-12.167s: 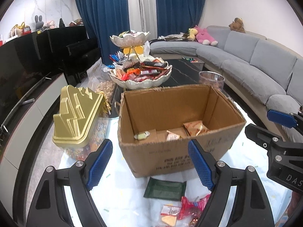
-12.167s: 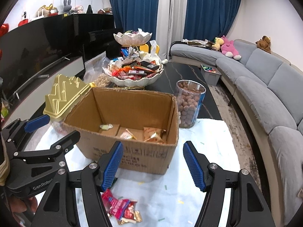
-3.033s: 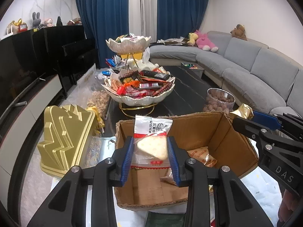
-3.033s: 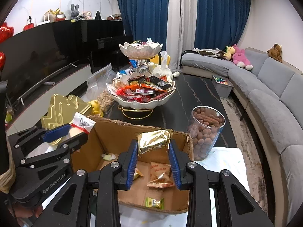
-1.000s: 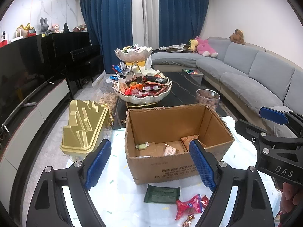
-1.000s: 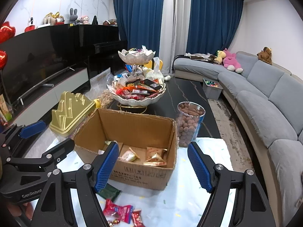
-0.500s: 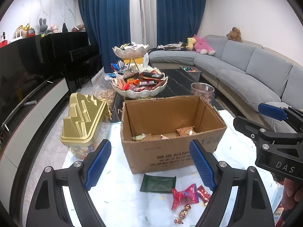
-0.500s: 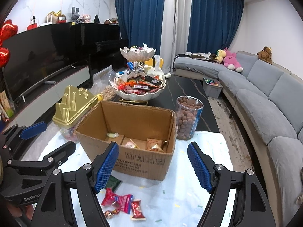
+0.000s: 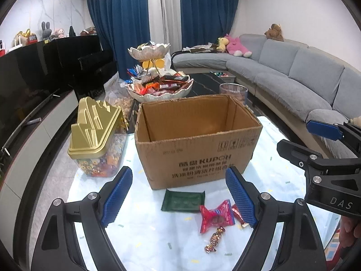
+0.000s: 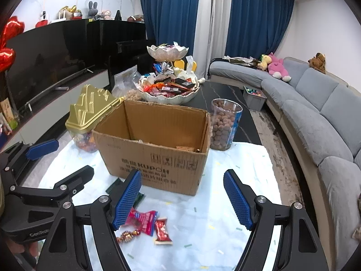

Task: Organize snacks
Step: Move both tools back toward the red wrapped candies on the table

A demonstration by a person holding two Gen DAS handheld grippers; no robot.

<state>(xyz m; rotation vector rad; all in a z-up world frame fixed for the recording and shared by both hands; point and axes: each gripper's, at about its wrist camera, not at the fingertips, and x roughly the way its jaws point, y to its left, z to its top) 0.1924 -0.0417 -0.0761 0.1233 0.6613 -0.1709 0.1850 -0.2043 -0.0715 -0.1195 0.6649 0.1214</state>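
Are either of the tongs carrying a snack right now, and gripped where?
No. The left tongs and right tongs are both open and empty, above the loose snacks in front of the cardboard box.

My left gripper [image 9: 178, 195] and right gripper [image 10: 182, 196] look alike: matte black angular frames, silver screws, blue cross-hatched fingers [image 9: 117, 194], white lettering on their sides.

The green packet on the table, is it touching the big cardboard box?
Apart. In the left wrist view, a strip of pale table cover shows between the green packet and the bottom edge of the cardboard box; the packet lies flat just in front of it.
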